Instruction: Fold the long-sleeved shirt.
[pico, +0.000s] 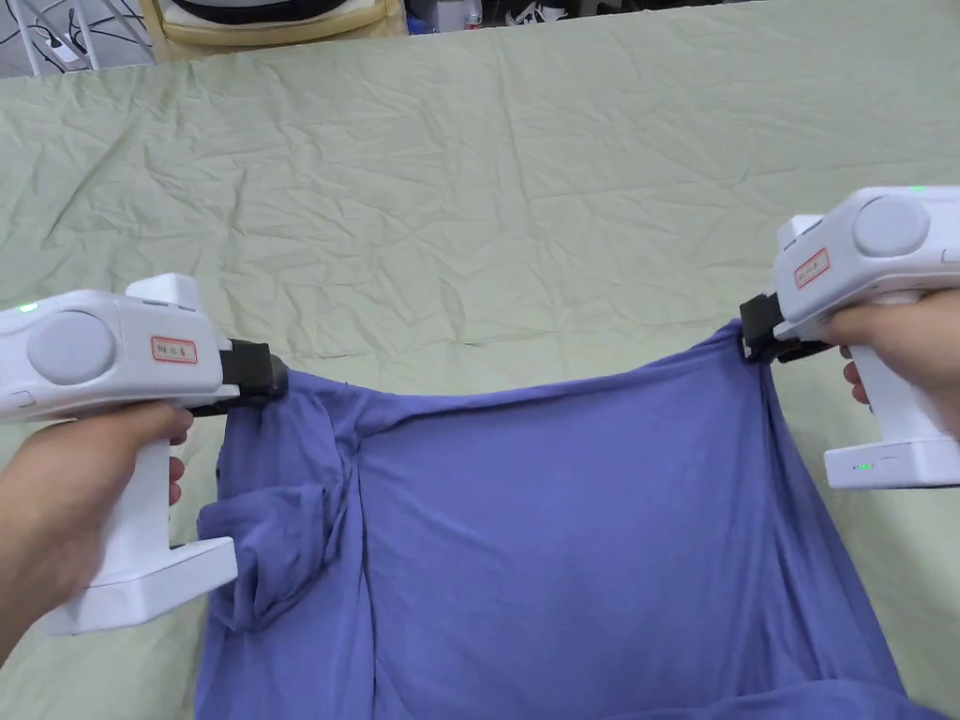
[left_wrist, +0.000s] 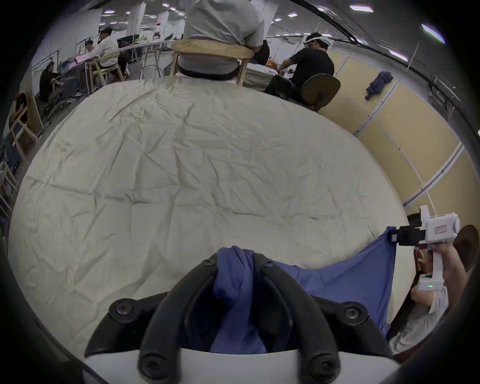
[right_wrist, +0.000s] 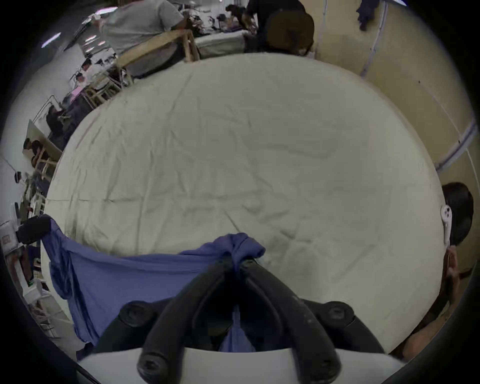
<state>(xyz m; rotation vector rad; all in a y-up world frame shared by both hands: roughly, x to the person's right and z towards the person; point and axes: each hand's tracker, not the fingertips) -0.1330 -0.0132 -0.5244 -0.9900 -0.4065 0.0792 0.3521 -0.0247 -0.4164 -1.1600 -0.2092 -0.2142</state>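
Shirt: the blue long-sleeved shirt (pico: 562, 525) hangs stretched between the two grippers above the near part of the table, its upper edge sagging slightly in the middle and the rest of the cloth falling toward the person.
Sleeve: bunched folds of the shirt, likely a sleeve (pico: 272, 534), hang just below the left corner.
Left gripper: the left gripper (pico: 272, 375) has its jaws closed on the shirt's left corner; in the left gripper view a wad of blue cloth (left_wrist: 235, 280) sits pinched between them and spills past their tips.
Right gripper: the right gripper (pico: 755, 333) is clamped on the opposite corner, held a little higher than the left; in the right gripper view the jaws meet on a knot of fabric (right_wrist: 237, 250).
Hands: a hand (pico: 66, 478) grasps the left handle, another (pico: 905, 337) the right.
Table: a wrinkled pale green sheet (pico: 487, 187) covers it.
Beyond: people sit on chairs (left_wrist: 211, 50) at the far edge.
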